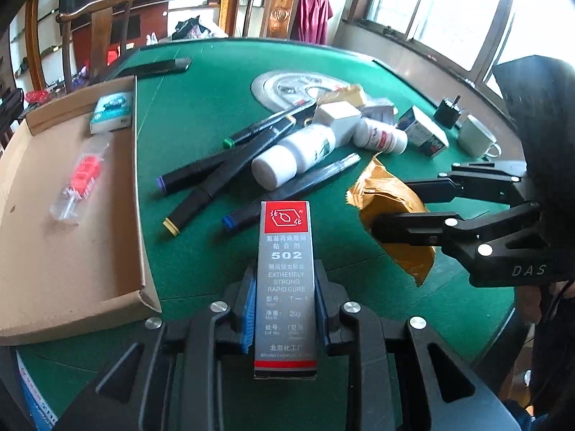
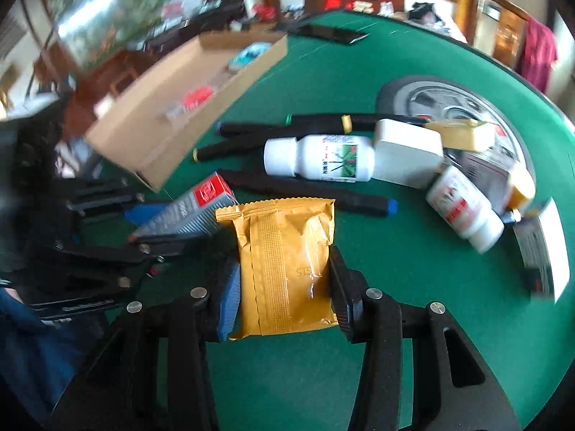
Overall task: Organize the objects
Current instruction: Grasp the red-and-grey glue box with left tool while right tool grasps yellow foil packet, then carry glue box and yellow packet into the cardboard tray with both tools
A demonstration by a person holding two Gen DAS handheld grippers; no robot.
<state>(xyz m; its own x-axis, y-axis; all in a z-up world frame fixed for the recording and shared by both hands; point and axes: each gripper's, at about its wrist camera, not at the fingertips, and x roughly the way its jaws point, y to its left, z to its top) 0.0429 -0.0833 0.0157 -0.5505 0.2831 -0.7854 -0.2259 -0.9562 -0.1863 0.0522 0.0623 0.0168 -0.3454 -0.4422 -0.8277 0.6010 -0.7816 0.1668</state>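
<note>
A: Starting at the left, what lies there?

B: A flat cardboard tray point(image 1: 72, 215) sits on the left side of the green table point(image 1: 201, 107). Inside it are a clear packet with red parts point(image 1: 81, 179) and, at its far end, a teal and white packet point(image 1: 111, 111). A dark phone point(image 1: 154, 66) lies on the felt just beyond the tray.

A: And the left gripper point(image 1: 285, 309)?

B: Near the middle, at the near edge, its blue-padded jaws are narrow and pressed on both sides of a grey glue box point(image 1: 286, 280) with a red logo and "502" printed on it. The box stands out along the fingers, lifted off the felt, just right of the tray's near corner.

A: What is past it?

B: A heap of black markers point(image 1: 215, 176) with coloured caps, a white bottle point(image 1: 294, 158) lying across them, a second white bottle with red label point(image 1: 381, 136) and small cartons point(image 1: 424, 133) to the right. A white mug point(image 1: 474, 136) stands far right.

A: The right gripper point(image 2: 284, 280)?

B: It clamps a golden foil sachet point(image 2: 287, 265) between its pads, held above the felt just right of the glue box. The right wrist view is blurred, yet the sachet's sides dent where the jaws meet it.
</note>
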